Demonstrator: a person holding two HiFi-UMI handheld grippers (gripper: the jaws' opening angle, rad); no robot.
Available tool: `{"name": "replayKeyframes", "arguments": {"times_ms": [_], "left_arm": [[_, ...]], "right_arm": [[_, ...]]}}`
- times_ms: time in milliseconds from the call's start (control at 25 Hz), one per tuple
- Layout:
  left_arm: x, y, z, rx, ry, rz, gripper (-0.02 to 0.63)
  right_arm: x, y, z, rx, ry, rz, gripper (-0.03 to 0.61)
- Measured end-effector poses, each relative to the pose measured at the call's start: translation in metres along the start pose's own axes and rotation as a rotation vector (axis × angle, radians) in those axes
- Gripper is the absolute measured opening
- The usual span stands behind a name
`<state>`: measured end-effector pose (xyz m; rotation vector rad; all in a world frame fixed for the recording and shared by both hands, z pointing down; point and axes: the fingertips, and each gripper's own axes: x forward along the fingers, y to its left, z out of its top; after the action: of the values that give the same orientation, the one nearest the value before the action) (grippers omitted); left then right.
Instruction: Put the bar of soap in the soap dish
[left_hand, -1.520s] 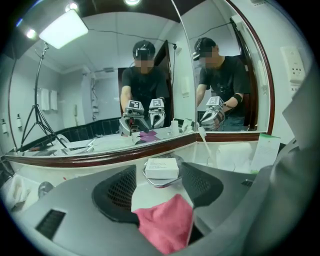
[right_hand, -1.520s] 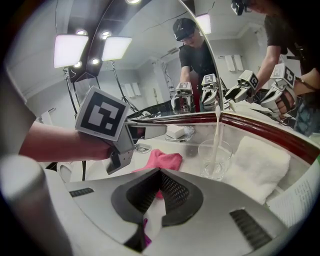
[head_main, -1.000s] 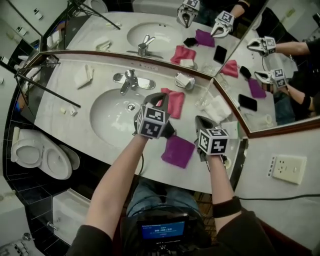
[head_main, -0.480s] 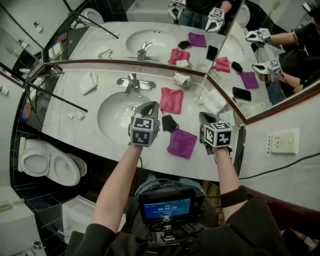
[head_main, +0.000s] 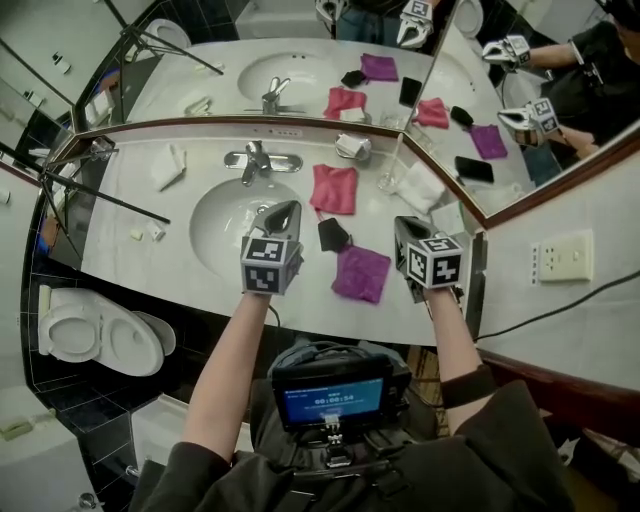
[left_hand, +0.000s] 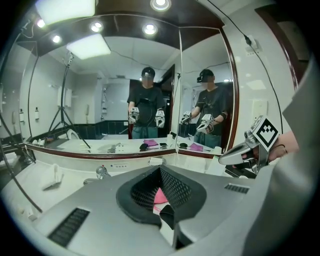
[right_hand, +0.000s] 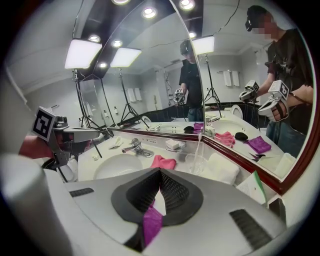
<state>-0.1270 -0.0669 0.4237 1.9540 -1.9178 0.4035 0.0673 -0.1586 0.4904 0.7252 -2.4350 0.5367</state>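
Observation:
A white bar of soap (head_main: 351, 145) lies in the silvery soap dish (head_main: 362, 155) at the back of the counter, right of the faucet (head_main: 257, 160). The right gripper view shows the soap (right_hand: 173, 143) in its dish beyond the pink cloth (right_hand: 163, 161). My left gripper (head_main: 284, 208) hovers shut and empty over the basin's (head_main: 225, 215) right rim. My right gripper (head_main: 402, 223) is shut and empty too, right of the purple cloth (head_main: 360, 272). Both are well short of the dish. In their own views the left gripper (left_hand: 160, 169) and right gripper (right_hand: 160, 172) show pads pressed together.
A pink cloth (head_main: 333, 188), a small black object (head_main: 332, 236) and a purple cloth lie between the grippers. A glass (head_main: 388, 180) and a folded white towel (head_main: 425, 190) stand at the right by the corner mirror. A white cloth (head_main: 168, 165) lies at the left.
Both grippers have drawn back toward the counter's front edge, the left one off the pink cloth, so the black object shows. Both stay shut.

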Motion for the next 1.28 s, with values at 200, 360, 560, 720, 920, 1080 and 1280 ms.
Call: {"name": "replayKeyframes", "arguments": {"times_ms": [200,360,560,720,920,1080,1280], "left_arm": [[-0.012,0.001,-0.004,0.032,0.003,-0.004,0.002],[-0.017,0.006,-0.007,0.046,0.01,-0.011,0.002],[-0.024,0.013,-0.009,0.067,0.008,-0.044,0.002],[-0.028,0.018,-0.013,0.076,0.014,-0.076,0.002],[-0.025,0.021,-0.019,0.078,0.027,-0.106,0.002],[-0.022,0.024,-0.027,0.067,0.053,-0.093,0.002],[-0.016,0.025,-0.032,0.036,0.071,-0.056,0.002]], "right_arm": [[-0.002,0.008,-0.008,0.014,0.001,-0.007,0.017],[0.001,0.015,-0.013,0.029,-0.002,-0.016,0.017],[0.005,0.028,-0.019,0.057,-0.018,-0.035,0.017],[0.01,0.043,-0.028,0.089,-0.026,-0.049,0.017],[0.016,0.053,-0.035,0.11,-0.023,-0.059,0.017],[0.019,0.061,-0.036,0.121,-0.012,-0.041,0.017],[0.029,0.058,-0.04,0.126,-0.01,0.01,0.017]]}}
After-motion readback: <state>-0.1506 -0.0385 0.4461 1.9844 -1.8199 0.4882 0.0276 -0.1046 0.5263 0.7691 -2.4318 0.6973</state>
